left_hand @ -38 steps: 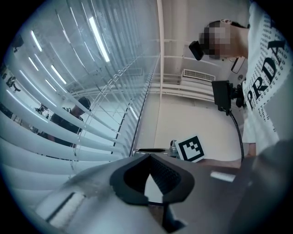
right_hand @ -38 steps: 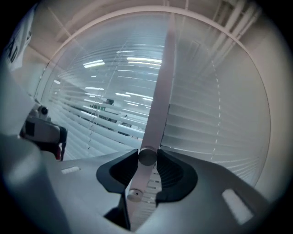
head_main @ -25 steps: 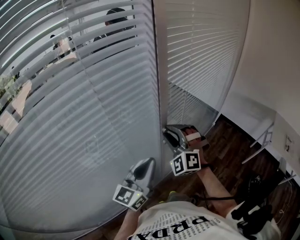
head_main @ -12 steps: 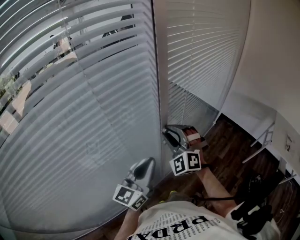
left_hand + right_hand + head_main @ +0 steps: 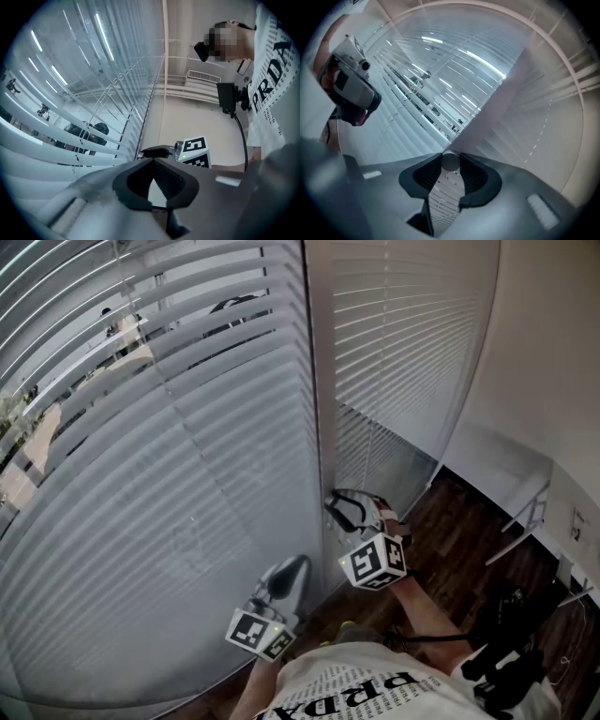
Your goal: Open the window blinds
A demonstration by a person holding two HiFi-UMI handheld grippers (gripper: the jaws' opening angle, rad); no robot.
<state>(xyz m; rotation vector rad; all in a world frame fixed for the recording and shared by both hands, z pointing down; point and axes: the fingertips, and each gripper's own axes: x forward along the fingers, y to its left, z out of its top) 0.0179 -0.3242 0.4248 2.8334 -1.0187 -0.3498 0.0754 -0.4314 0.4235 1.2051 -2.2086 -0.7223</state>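
Two white slatted blinds hang here: a wide left blind and a narrower right blind, with a pale window post between them. My right gripper is at the foot of that post. In the right gripper view my right gripper is shut on the round grey end of the blind's tilt wand, and slats fill the background. My left gripper hangs lower and to the left, close to the left blind. It is shut on nothing, its tips touching.
Dark wood floor lies to the right under a plain white wall. A low white ledge with a metal bracket runs along that wall. Black gear and cables lie at the lower right. People and street show between the slats.
My right gripper has rolled about its own axis on the wand, so its marker cube sits tilted. The left gripper has not moved. The slats look much the same.
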